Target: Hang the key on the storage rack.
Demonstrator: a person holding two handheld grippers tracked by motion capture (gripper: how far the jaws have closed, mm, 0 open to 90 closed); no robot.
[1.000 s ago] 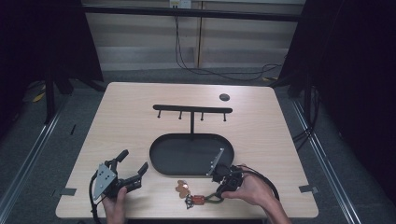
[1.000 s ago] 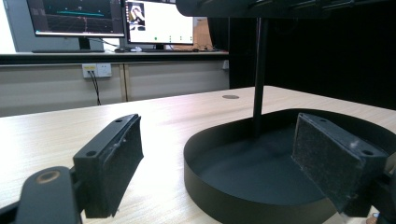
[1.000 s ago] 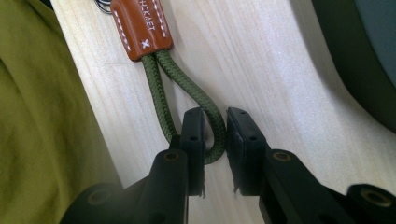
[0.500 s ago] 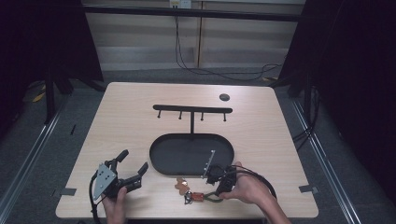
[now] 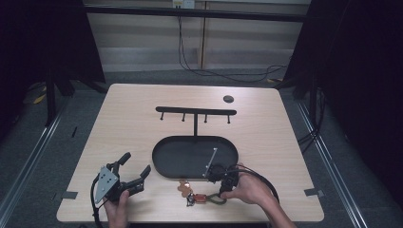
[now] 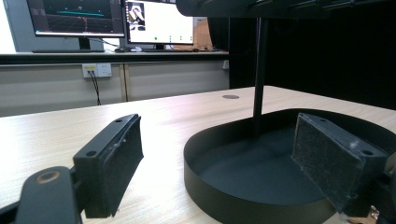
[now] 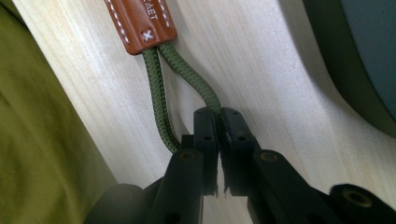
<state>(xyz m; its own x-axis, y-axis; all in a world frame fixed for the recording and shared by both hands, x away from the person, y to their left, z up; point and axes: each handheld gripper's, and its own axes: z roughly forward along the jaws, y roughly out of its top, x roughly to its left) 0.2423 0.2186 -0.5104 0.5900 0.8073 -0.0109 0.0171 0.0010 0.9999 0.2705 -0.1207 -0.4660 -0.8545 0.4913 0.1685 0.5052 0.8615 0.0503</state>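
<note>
A keychain lies at the table's front edge: a brown leather tag [image 7: 142,21] on a green cord loop [image 7: 161,93], with a coppery charm [image 5: 183,188] beside it. My right gripper [image 7: 219,116] is shut on one strand of the cord, low over the wood. In the high view the right gripper [image 5: 221,190] sits just in front of the black oval tray [image 5: 190,156], and the keychain [image 5: 202,198] lies to its left. My left gripper [image 5: 135,164] stands open with nothing between its jaws, left of the tray. Its pads [image 6: 116,158] frame the tray's rim [image 6: 224,196].
From the tray rises a thin post [image 6: 259,70] carrying a black bar with hooks [image 5: 196,112]. A small dark disc [image 5: 228,99] lies far back on the right. Olive cloth [image 7: 37,121] hangs past the table's edge close to the right gripper.
The right gripper has slid a little to the left along the tray's front, and the keychain has shifted with it. The left gripper has stayed put.
</note>
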